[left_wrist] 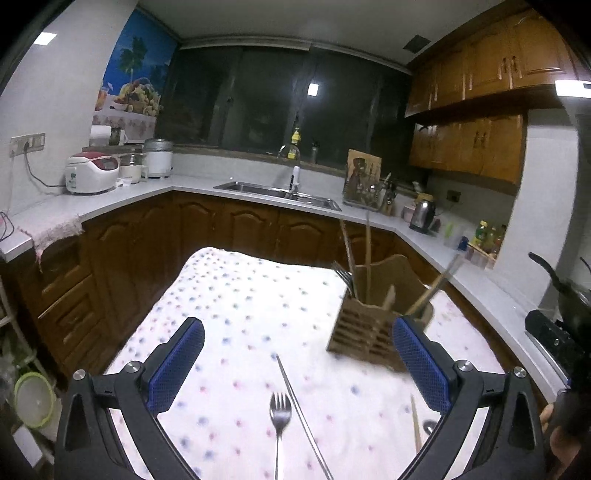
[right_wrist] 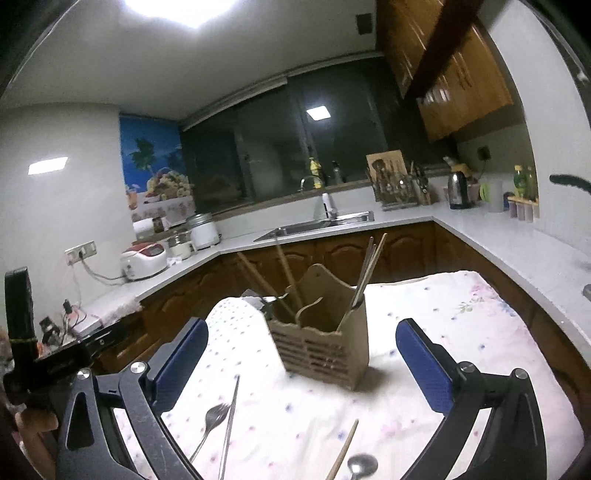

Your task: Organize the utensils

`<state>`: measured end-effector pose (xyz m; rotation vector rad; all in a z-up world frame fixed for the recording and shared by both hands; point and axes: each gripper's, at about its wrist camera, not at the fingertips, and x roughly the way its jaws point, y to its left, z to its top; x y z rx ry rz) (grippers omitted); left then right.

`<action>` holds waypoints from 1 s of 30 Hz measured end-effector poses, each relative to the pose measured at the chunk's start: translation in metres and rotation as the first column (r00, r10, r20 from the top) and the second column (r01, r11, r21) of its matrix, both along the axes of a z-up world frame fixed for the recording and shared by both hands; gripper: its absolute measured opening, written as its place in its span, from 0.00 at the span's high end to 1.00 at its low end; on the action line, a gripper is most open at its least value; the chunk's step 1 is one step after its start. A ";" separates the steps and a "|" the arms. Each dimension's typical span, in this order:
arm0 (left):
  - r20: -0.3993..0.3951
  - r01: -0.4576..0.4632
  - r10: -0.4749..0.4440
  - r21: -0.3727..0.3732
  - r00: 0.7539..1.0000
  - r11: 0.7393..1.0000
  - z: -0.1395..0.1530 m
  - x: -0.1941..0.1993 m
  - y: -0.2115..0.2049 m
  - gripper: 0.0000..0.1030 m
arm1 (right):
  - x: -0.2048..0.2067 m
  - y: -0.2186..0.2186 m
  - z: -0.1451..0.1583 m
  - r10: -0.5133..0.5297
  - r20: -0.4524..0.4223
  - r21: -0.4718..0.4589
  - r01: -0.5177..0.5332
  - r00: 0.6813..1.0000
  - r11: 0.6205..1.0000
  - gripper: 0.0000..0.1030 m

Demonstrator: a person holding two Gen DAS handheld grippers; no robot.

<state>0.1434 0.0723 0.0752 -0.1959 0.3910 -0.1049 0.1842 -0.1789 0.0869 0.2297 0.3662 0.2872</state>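
Hovering between picks: left gripper (left_wrist: 297, 363) and right gripper (right_wrist: 301, 363) both spread wide, empty. Wooden caddy (right_wrist: 325, 341) already holds several utensils; fork (left_wrist: 279, 415), metal chopstick (left_wrist: 299, 410), wooden chopstick (right_wrist: 345, 452), spoon (right_wrist: 362, 466) lie on tablecloth (right_wrist: 461, 317). Next, probably: descend, pinch fork handle.

A ceiling panel light (right_wrist: 181, 9) blows out to glare in the right wrist view, the window (left_wrist: 280, 107) is dark and mirrors a lamp, fisheye distortion bends and vignettes the edges, and the wooden utensil holder (left_wrist: 373, 325) is motion-blurred in the left view.
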 end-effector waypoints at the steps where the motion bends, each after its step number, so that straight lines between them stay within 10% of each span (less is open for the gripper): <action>1: 0.006 0.006 -0.006 0.003 1.000 1.000 0.001 -0.011 -0.002 0.01 | -0.008 0.002 0.001 0.001 0.005 -0.008 -0.001 1.000 1.000 0.00; 12: 0.079 0.046 -0.044 -0.025 0.996 0.999 0.007 -0.077 0.009 0.01 | -0.072 0.005 -0.002 0.013 0.001 -0.069 -0.013 1.000 0.998 0.00; 30: 0.106 -0.021 0.002 0.174 0.994 0.984 -0.056 -0.167 -0.016 0.01 | -0.163 -0.010 -0.040 -0.134 0.060 -0.140 0.142 0.989 0.980 0.00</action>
